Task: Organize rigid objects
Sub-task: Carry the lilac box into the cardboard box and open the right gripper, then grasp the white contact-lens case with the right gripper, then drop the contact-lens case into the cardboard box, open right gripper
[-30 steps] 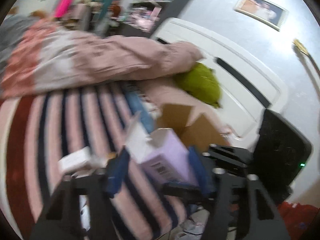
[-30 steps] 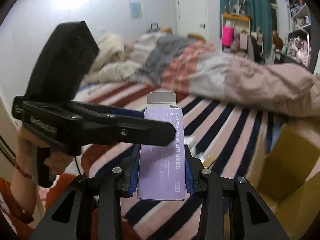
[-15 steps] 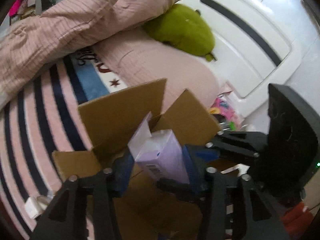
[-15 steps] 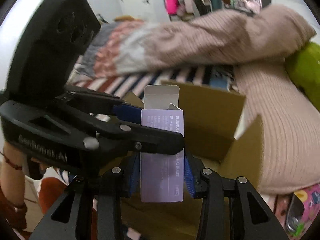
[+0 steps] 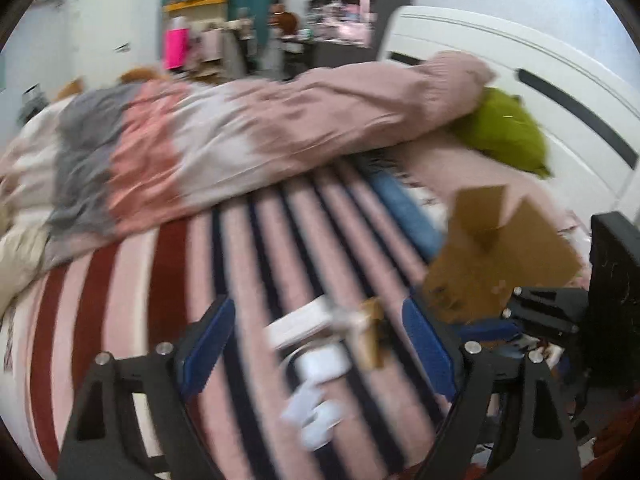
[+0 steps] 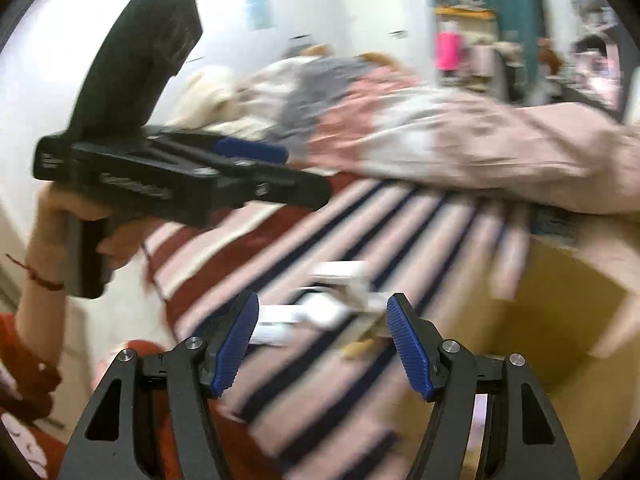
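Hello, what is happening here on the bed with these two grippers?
A person is tidying small items on a striped blanket into a cardboard box, with a gripper in each hand. Both the left gripper and the right gripper have just been opening, and nothing is between their fingers now. They point at a blurred cluster of small white items lying on the blanket beside the box, likely the next things to pick up.
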`<state>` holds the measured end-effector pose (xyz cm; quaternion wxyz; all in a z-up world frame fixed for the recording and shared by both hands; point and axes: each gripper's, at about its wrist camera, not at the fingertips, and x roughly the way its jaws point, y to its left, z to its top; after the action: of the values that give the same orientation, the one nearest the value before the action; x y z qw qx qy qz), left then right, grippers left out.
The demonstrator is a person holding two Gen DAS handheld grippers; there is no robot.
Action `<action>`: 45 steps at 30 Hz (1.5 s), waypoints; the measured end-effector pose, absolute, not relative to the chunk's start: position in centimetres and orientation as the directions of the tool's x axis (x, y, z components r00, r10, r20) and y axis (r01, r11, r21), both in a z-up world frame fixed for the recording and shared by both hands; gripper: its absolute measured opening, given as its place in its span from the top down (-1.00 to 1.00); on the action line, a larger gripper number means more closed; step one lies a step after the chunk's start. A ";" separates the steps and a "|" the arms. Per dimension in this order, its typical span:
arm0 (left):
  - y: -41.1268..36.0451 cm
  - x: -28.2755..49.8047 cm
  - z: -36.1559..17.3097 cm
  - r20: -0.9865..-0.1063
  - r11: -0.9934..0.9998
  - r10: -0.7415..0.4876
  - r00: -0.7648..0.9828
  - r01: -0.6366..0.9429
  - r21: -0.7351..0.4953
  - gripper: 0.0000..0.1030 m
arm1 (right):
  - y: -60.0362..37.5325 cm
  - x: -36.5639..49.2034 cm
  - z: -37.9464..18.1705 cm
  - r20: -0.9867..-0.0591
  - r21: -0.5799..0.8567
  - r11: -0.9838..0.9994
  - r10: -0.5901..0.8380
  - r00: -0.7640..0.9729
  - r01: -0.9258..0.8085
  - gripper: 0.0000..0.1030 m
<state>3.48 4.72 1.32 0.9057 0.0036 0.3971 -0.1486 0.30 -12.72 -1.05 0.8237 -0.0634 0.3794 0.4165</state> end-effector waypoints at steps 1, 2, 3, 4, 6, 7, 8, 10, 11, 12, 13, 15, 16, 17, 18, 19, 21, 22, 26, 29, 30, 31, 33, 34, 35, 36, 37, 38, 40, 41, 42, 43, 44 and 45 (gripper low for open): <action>6.0 3.0 0.4 -0.725 0.959 -0.262 0.637 0.254 -0.125 -0.62 | -11.0 0.3 -2.6 -0.693 0.236 0.624 0.645 0.321 -0.745 -0.23; 7.6 2.4 -1.0 -0.732 0.960 -0.267 0.627 0.235 -0.149 -0.62 | -10.1 -0.3 -3.7 -0.705 0.245 0.616 0.643 0.299 -0.749 -0.24; 8.2 2.2 -2.0 -0.737 0.961 -0.269 0.620 0.225 -0.162 -0.62 | -8.6 -0.4 -5.4 -0.727 0.262 0.606 0.636 0.260 -0.751 -0.25; 9.0 1.8 -3.0 -0.742 0.962 -0.267 0.615 0.215 -0.167 -0.62 | -7.5 -0.4 -7.1 -0.748 0.273 0.603 0.623 0.229 -0.749 -0.28; 9.7 1.1 -5.1 -0.756 0.968 -0.249 0.606 0.193 -0.164 -0.62 | -6.1 -0.2 -10.1 -0.782 0.278 0.615 0.591 0.197 -0.738 -0.44; 10.0 0.5 -5.8 -0.762 0.968 -0.247 0.598 0.186 -0.167 -0.62 | -5.3 -0.1 -11.7 -0.799 0.274 0.628 0.570 0.191 -0.728 -0.54; 10.5 0.3 -6.7 -0.770 0.968 -0.250 0.588 0.179 -0.177 -0.62 | -5.1 0.0 -12.5 -0.806 0.273 0.634 0.561 0.187 -0.724 -0.54; 10.5 0.0 -7.9 -0.777 0.966 -0.260 0.573 0.168 -0.199 -0.62 | -4.3 0.3 -14.2 -0.825 0.265 0.644 0.536 0.177 -0.717 -0.54; 10.5 0.0 -8.3 -0.779 0.964 -0.264 0.569 0.164 -0.207 -0.62 | -4.1 0.3 -14.9 -0.831 0.253 0.651 0.525 0.184 -0.716 -0.54; 10.4 0.1 -8.7 -0.781 0.963 -0.270 0.563 0.159 -0.218 -0.62 | -3.8 0.3 -15.2 -0.833 0.243 0.652 0.520 0.190 -0.718 -0.54; 10.5 0.1 -9.1 -0.784 0.961 -0.276 0.557 0.156 -0.227 -0.62 | -3.6 0.2 -15.4 -0.836 0.228 0.655 0.511 0.200 -0.720 -0.54; 10.3 0.1 -9.5 -0.786 0.958 -0.286 0.548 0.155 -0.240 -0.62 | -3.4 0.2 -15.5 -0.838 0.207 0.658 0.502 0.215 -0.724 -0.53; 10.2 0.0 -9.7 -0.787 0.956 -0.292 0.543 0.157 -0.246 -0.62 | -3.3 0.1 -15.7 -0.839 0.195 0.659 0.495 0.225 -0.726 -0.36; 10.0 0.1 -9.9 -0.788 0.954 -0.301 0.537 0.159 -0.256 -0.62 | -3.5 0.1 -15.6 -0.847 0.160 0.665 0.472 0.245 -0.730 -0.18; 9.9 0.2 -9.9 -0.789 0.951 -0.309 0.531 0.162 -0.263 -0.62 | -3.2 0.4 -15.7 -0.850 0.143 0.665 0.462 0.253 -0.733 -0.14; 9.6 0.3 -9.9 -0.791 0.947 -0.320 0.522 0.169 -0.272 -0.62 | -2.9 0.3 -15.5 -0.848 0.142 0.664 0.465 0.255 -0.735 -0.14; 8.9 0.3 -9.9 -0.789 0.935 -0.354 0.501 0.198 -0.294 -0.62 | -3.1 0.1 -15.1 -0.838 0.147 0.661 0.478 0.263 -0.736 -0.13; 8.6 0.2 -9.7 -0.786 0.928 -0.373 0.493 0.212 -0.308 -0.62 | -3.2 -0.1 -14.6 -0.829 0.149 0.655 0.491 0.267 -0.741 -0.13; 7.0 0.3 -8.3 -0.751 0.881 -0.472 0.461 0.267 -0.390 -0.61 | -4.0 -0.6 -12.0 -0.791 0.142 0.637 0.533 0.300 -0.757 -0.13; 5.8 0.5 -6.5 -0.718 0.845 -0.535 0.445 0.310 -0.436 -0.33 | -4.9 -0.9 -9.3 -0.752 0.132 0.630 0.567 0.336 -0.765 -0.13; 5.3 0.5 -5.9 -0.712 0.837 -0.547 0.441 0.323 -0.442 -0.07 | -5.3 -1.1 -8.5 -0.739 0.131 0.629 0.577 0.347 -0.766 -0.13; 4.9 0.6 -5.3 -0.706 0.829 -0.557 0.438 0.338 -0.445 0.19 | -5.6 -1.3 -7.7 -0.726 0.129 0.629 0.586 0.359 -0.767 -0.13; 3.6 0.7 -3.7 -0.689 0.812 -0.580 0.435 0.378 -0.445 0.51 | -6.7 -1.4 -5.8 -0.694 0.118 0.631 0.605 0.391 -0.767 -0.13; 3.1 0.8 -2.8 -0.683 0.812 -0.579 0.445 0.389 -0.435 0.55 | -7.1 -1.6 -5.0 -0.682 0.113 0.634 0.610 0.404 -0.765 -0.13; 2.6 0.9 -2.0 -0.677 0.809 -0.583 0.449 0.402 -0.429 0.56 | -7.8 -1.6 -4.0 -0.671 0.102 0.639 0.610 0.422 -0.763 -0.13; 1.9 1.2 -1.1 -0.672 0.804 -0.588 0.450 0.417 -0.424 0.59 | -8.2 -1.5 -3.5 -0.661 0.093 0.643 0.611 0.435 -0.760 -0.13; 1.3 1.3 -0.5 -0.669 0.799 -0.593 0.449 0.430 -0.420 0.61 | -9.0 -1.5 -2.7 -0.647 0.083 0.650 0.612 0.455 -0.756 -0.13; 0.3 1.7 0.3 -0.666 0.793 -0.598 0.445 0.448 -0.413 0.61 | -9.6 -1.4 -2.2 -0.640 0.077 0.657 0.609 0.469 -0.750 -0.13; -1.6 2.4 1.4 -0.667 0.785 -0.603 0.438 0.476 -0.397 0.61 | -11.2 -1.2 -1.2 -0.624 0.071 0.676 0.604 0.497 -0.733 -0.13; -2.8 2.9 2.0 -0.670 0.779 -0.605 0.431 0.494 -0.386 0.61 | -12.1 -1.0 -0.7 -0.618 0.068 0.688 0.598 0.511 -0.723 -0.13; -3.8 3.2 2.5 -0.671 0.773 -0.608 0.424 0.509 -0.379 0.61 | -13.2 -0.8 -0.2 -0.613 0.064 0.704 0.587 0.529 -0.707 -0.13; -4.9 3.6 2.8 -0.673 0.766 -0.612 0.415 0.523 -0.374 0.61 | -14.4 -0.6 0.3 -0.608 0.060 0.723 0.573 0.549 -0.688 -0.13; -6.1 4.1 3.1 -0.676 0.756 -0.618 0.401 0.539 -0.371 0.61 | -15.4 -0.4 0.7 -0.606 0.055 0.739 0.559 0.566 -0.671 -0.13; -7.5 4.7 3.5 -0.679 0.743 -0.626 0.382 0.557 -0.371 0.61 | -16.6 -0.2 1.1 -0.606 0.051 0.756 0.543 0.581 -0.653 -0.13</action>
<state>4.74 -7.50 3.45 0.8304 -0.0404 0.4264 -0.3564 -0.23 -16.56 1.07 0.8847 -0.0892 0.3083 0.3380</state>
